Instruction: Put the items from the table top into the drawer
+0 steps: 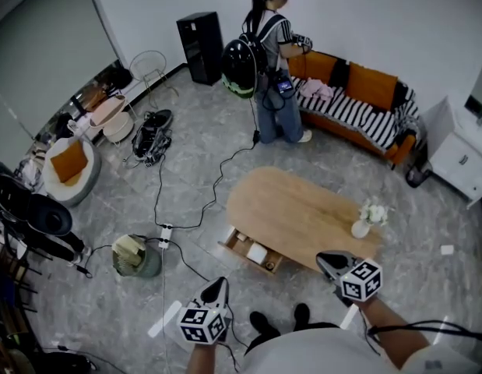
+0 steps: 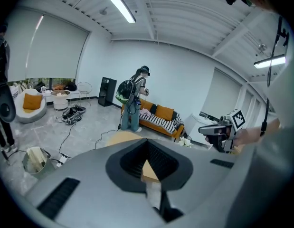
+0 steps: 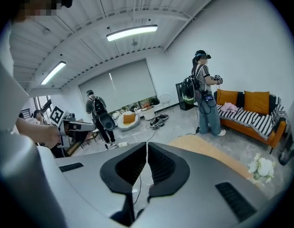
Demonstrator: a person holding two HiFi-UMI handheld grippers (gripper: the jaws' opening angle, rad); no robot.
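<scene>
An oval wooden table point(image 1: 295, 209) stands in front of me. On its right end is a small white vase with white flowers point(image 1: 367, 220), which also shows low at the right of the right gripper view point(image 3: 261, 167). Below the table's near left edge a drawer point(image 1: 244, 257) is pulled out, with a white item and other small things inside. My left gripper point(image 1: 217, 284) point(image 2: 147, 141) hangs in the air this side of the drawer, jaws together and empty. My right gripper point(image 1: 324, 260) point(image 3: 147, 144) hovers over the table's near edge, shut on nothing.
A person with a backpack point(image 1: 270, 61) stands by the orange sofa point(image 1: 365, 100) beyond the table. Cables and a power strip point(image 1: 164, 236) run across the floor to the left, beside a round fan point(image 1: 135, 255). A white cabinet point(image 1: 462, 150) is at the right.
</scene>
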